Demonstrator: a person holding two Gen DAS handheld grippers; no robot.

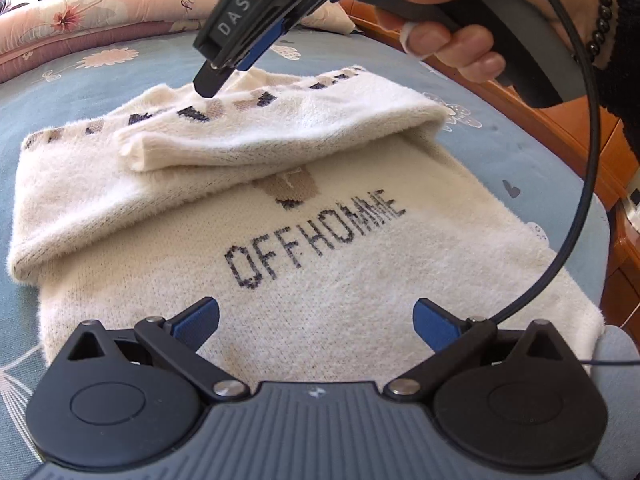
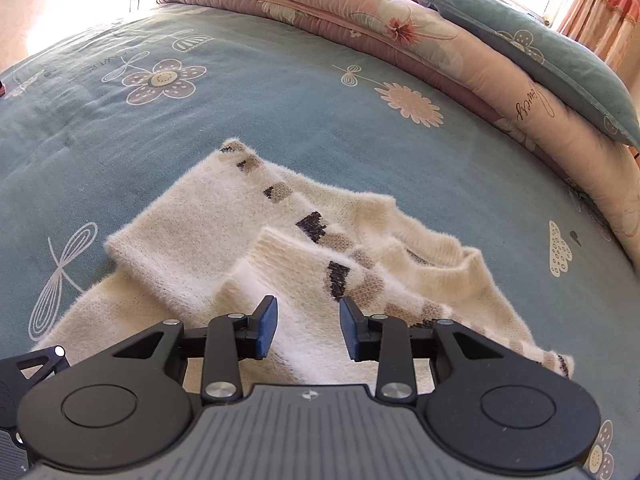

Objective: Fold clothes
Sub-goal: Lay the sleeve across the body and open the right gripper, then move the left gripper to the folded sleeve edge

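Left tool (image 1: 316,320) wide, empty; right tool (image 2: 308,328) part-open, empty; cream sweater (image 1: 320,280), sleeves folded across.

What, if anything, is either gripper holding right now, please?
Nothing. The left gripper is open above the sweater; the right gripper is open over the folded sleeve, pads off it.

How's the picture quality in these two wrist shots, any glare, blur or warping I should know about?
Left wrist view: sharp, evenly lit; the letters on the cream sweater read clearly; fisheye bends the bed into a dome. Right wrist view: the top corners are blown out by bright light, the folded quilt looks washed out, the sleeve near the lens stays crisp; same curved distortion.
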